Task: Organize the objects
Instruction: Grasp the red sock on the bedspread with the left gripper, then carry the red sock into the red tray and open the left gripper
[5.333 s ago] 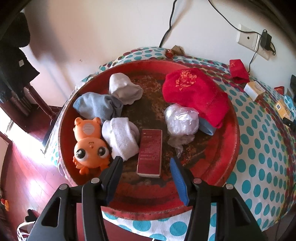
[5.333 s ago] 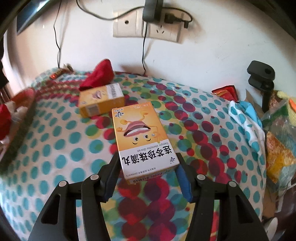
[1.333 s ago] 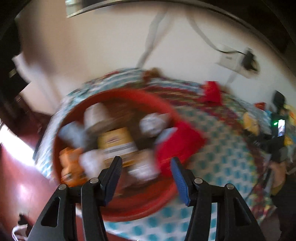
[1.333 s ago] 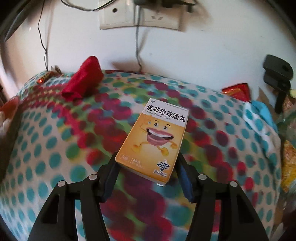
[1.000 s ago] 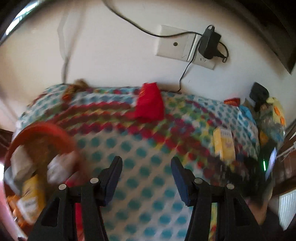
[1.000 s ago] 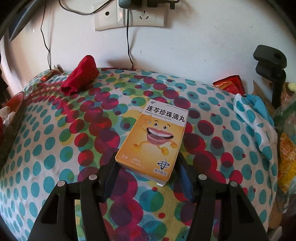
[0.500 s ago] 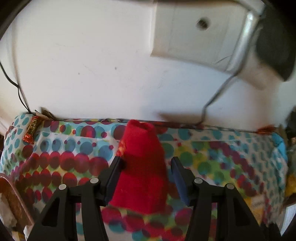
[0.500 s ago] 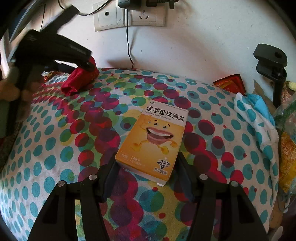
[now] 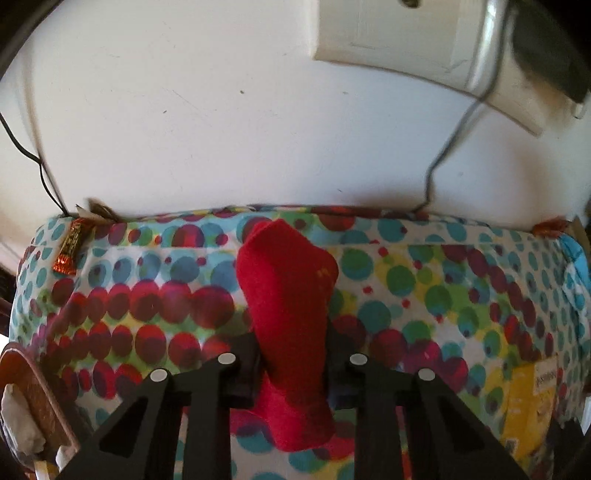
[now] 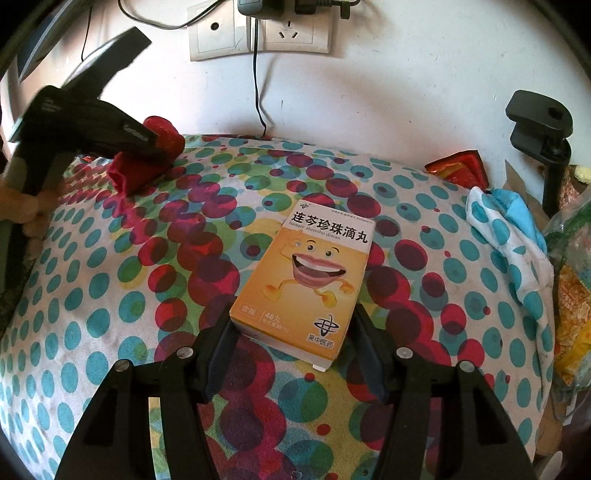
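A red rolled sock [image 9: 288,325] lies on the polka-dot tablecloth near the wall. My left gripper [image 9: 291,369] is shut on it, the jaws pressing both sides of the sock; it also shows in the right wrist view [image 10: 136,147] at the far left with the sock [image 10: 162,147]. My right gripper [image 10: 295,350] holds an orange medicine box [image 10: 306,277] with a smiling cartoon mouth, jaws against its near end, the box resting on the cloth.
The red tray's rim [image 9: 22,369] shows at the lower left with a white sock inside. Wall sockets with cables [image 10: 258,33] are behind the table. A red snack packet [image 10: 458,166], a spotted cloth [image 10: 509,236] and a black clamp [image 10: 539,122] are at the right.
My left gripper swung from the red tray to the red sock by the wall and closed on it. My right gripper stayed on the orange box.
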The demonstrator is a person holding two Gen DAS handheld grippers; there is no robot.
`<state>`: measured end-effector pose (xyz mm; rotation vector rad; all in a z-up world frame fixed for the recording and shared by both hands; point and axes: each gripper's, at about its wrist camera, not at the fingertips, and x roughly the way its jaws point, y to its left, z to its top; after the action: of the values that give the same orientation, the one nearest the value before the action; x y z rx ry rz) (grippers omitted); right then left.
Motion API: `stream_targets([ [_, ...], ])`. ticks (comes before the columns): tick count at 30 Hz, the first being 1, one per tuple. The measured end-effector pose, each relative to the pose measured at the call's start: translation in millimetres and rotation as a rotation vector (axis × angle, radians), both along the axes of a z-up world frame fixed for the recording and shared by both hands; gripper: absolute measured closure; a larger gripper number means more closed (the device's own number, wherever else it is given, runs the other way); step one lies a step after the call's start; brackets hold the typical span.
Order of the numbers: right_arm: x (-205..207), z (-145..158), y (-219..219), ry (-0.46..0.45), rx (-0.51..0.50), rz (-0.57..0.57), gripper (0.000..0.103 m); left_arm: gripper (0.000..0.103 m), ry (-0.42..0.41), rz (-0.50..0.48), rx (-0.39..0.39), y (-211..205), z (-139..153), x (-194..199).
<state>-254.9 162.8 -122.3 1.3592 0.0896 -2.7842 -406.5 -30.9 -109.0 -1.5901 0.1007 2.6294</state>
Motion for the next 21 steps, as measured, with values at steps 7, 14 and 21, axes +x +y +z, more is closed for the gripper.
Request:
stream_targets([
  [7, -2, -1, 3, -0.001, 0.002, 0.003, 0.047, 0.079, 0.003, -0.007, -0.024, 4, 15, 35],
  [14, -3, -1, 4, -0.001, 0.0, 0.004, 0.047, 0.079, 0.015, -0.032, -0.039, 18, 32, 57],
  [21, -2, -1, 5, -0.001, 0.0, 0.009, 0.047, 0.079, 0.017, -0.04, -0.041, 22, 44, 79],
])
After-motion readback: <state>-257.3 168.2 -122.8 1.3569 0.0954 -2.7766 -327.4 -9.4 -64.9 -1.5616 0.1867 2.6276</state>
